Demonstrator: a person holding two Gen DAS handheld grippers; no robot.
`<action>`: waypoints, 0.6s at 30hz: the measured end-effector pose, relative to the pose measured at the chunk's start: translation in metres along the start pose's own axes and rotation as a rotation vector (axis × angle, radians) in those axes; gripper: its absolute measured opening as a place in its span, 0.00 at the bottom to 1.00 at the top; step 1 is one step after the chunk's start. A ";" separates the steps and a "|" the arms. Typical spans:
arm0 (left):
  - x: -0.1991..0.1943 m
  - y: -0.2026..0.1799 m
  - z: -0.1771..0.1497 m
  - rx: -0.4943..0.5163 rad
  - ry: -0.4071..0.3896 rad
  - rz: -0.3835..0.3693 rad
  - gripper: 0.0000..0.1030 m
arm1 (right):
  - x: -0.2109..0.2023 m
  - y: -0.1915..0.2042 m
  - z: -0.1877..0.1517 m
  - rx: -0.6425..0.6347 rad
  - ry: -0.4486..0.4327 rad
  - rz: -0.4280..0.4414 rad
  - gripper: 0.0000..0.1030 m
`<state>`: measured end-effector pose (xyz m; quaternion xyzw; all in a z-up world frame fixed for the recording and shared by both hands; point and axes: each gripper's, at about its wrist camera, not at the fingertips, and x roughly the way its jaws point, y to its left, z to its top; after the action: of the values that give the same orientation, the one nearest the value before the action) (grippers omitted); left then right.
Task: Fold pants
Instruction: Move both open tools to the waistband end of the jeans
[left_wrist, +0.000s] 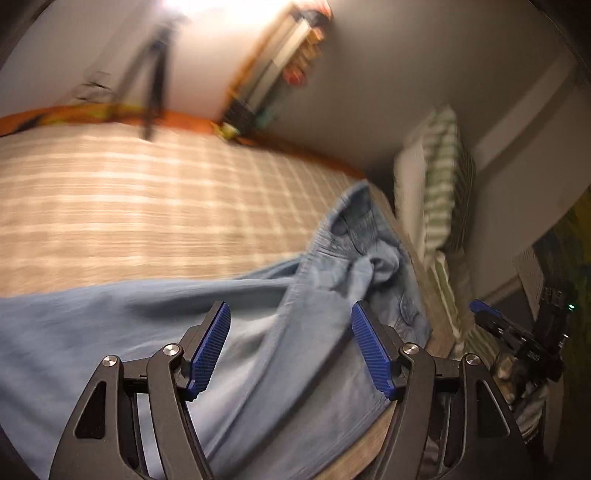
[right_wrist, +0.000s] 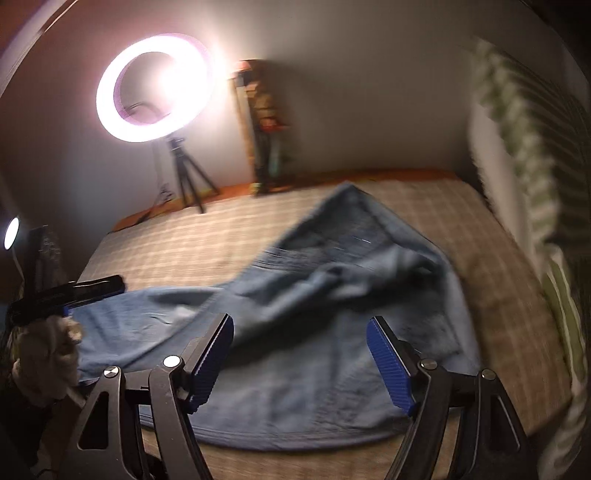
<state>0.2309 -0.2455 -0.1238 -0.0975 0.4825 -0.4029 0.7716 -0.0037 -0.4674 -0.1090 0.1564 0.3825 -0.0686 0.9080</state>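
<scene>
- Left gripper & right gripper: jaws spread wide, nothing btwn the pads, both over the cloth.
- Pants, light blue, lie rumpled on the checked bed, waistband end bunched.
- Looks soft, floppy, light; prob best to pinch waistband corners or hems.
</scene>
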 end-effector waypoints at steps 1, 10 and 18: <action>0.014 -0.007 0.004 0.017 0.021 -0.002 0.66 | 0.000 -0.011 -0.002 0.019 0.001 -0.005 0.75; 0.111 -0.019 0.038 0.019 0.134 0.029 0.66 | -0.002 -0.076 -0.021 0.101 -0.003 -0.034 0.75; 0.140 -0.010 0.044 -0.071 0.164 -0.037 0.63 | 0.014 -0.104 -0.022 0.135 0.010 -0.044 0.75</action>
<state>0.2912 -0.3628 -0.1885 -0.1006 0.5563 -0.4064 0.7178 -0.0343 -0.5577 -0.1571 0.2094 0.3851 -0.1132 0.8917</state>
